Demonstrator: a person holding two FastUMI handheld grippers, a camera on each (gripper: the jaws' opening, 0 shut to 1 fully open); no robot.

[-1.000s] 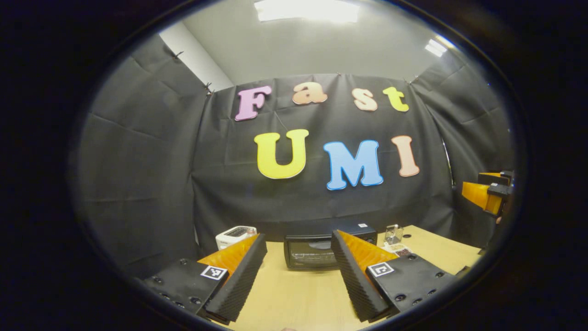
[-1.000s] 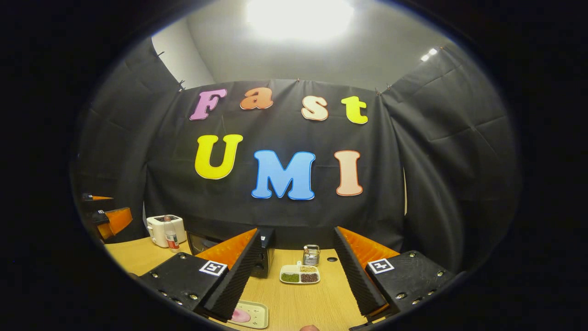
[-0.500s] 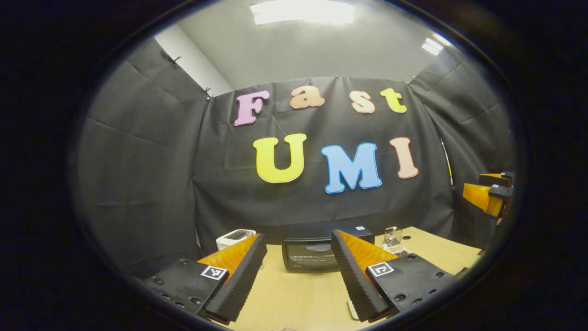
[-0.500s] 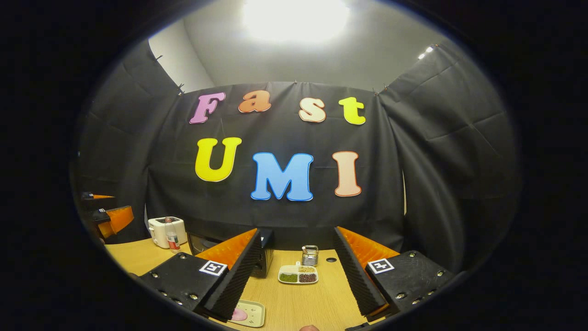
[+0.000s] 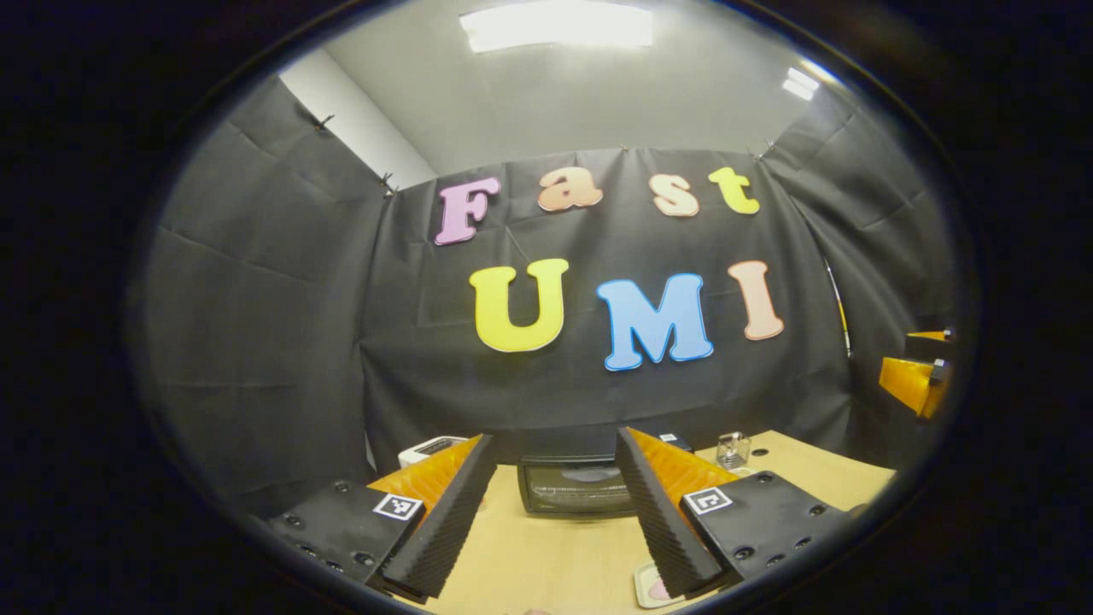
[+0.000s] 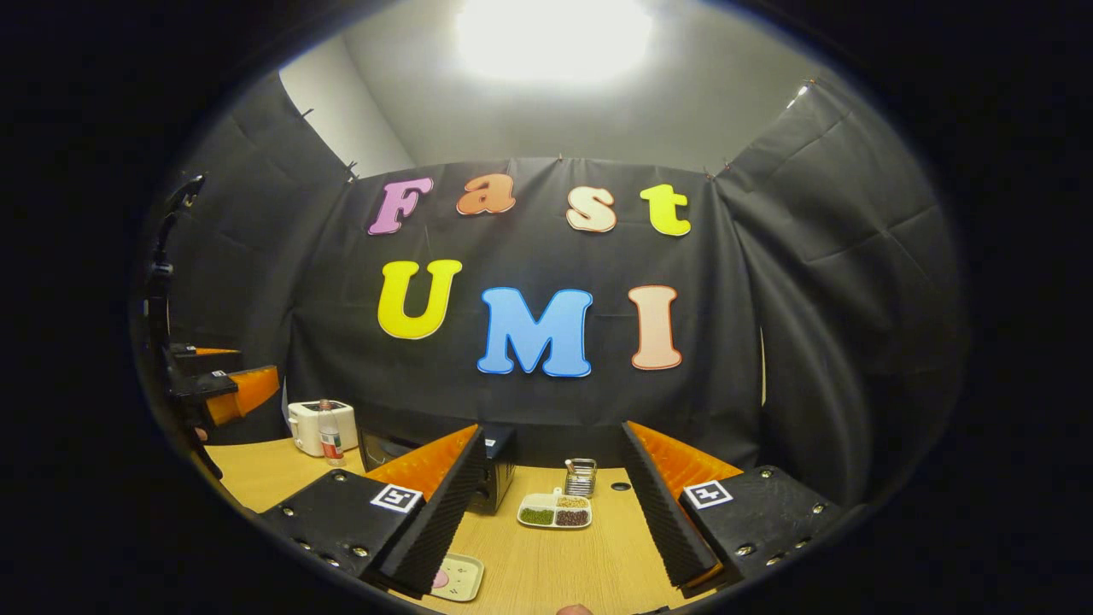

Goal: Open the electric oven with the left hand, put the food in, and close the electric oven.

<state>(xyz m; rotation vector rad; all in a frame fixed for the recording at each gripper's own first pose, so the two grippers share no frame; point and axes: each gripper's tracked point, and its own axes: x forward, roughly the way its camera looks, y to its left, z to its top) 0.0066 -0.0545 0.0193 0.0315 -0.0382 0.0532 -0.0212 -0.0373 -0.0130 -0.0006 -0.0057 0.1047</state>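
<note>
Fingers (image 5: pixel 435 530) apart, left gripper (image 5: pixel 555 521) faces closed oven (image 5: pixel 568 487) (door shut).

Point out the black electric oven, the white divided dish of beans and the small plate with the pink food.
Black electric oven (image 5: pixel 570 487), left gripper view, on its glass door.
White divided dish of beans (image 6: pixel 555 511), right gripper view, on the middle divider.
Small pale plate with pink food (image 6: pixel 462 576), right gripper view, on its bare right part.

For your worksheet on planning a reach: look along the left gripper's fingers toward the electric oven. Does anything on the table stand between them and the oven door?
Nothing visible does. In the left gripper view the open left gripper looks straight at the electric oven, its door shut, with bare table between. The small plate lies low, beside the right-hand finger, off that line.
</note>
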